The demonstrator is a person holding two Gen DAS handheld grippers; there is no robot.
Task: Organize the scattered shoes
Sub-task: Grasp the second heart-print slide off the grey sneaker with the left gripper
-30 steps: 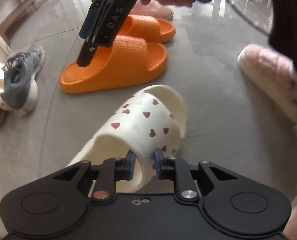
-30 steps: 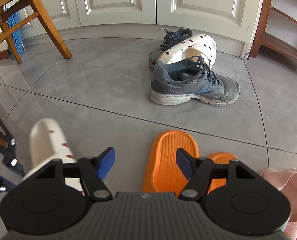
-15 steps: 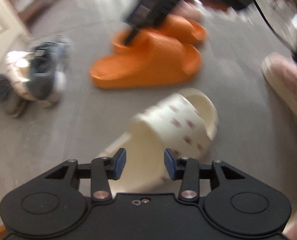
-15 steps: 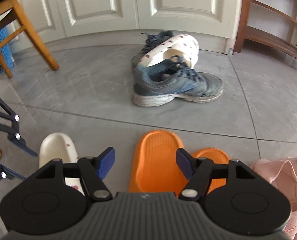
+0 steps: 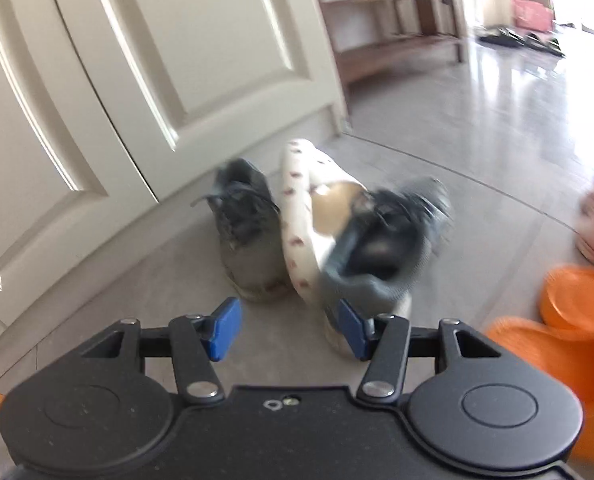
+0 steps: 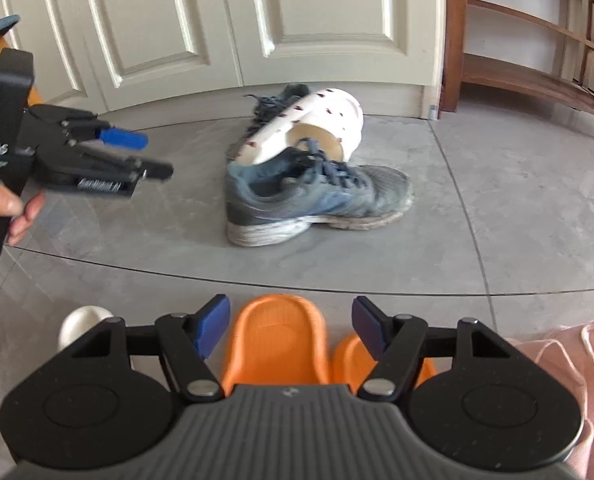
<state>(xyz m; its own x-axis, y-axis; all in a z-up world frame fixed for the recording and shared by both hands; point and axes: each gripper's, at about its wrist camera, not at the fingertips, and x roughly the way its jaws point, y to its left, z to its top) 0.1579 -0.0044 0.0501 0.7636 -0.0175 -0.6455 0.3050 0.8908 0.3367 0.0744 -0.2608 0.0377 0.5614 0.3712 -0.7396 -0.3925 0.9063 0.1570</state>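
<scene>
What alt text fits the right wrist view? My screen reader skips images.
The open right gripper hangs over two orange slides. Beyond, a heart-print slide leans between two grey sneakers by white doors. The open left gripper points at that pile from the left.

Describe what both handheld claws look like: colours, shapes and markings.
The left claw is black with blue pads, silver rivets and white lettering on its side; a bare hand grips its handle. The right claw has black linkage arms, round black discs, blue pads and a ribbed grey body.
</scene>
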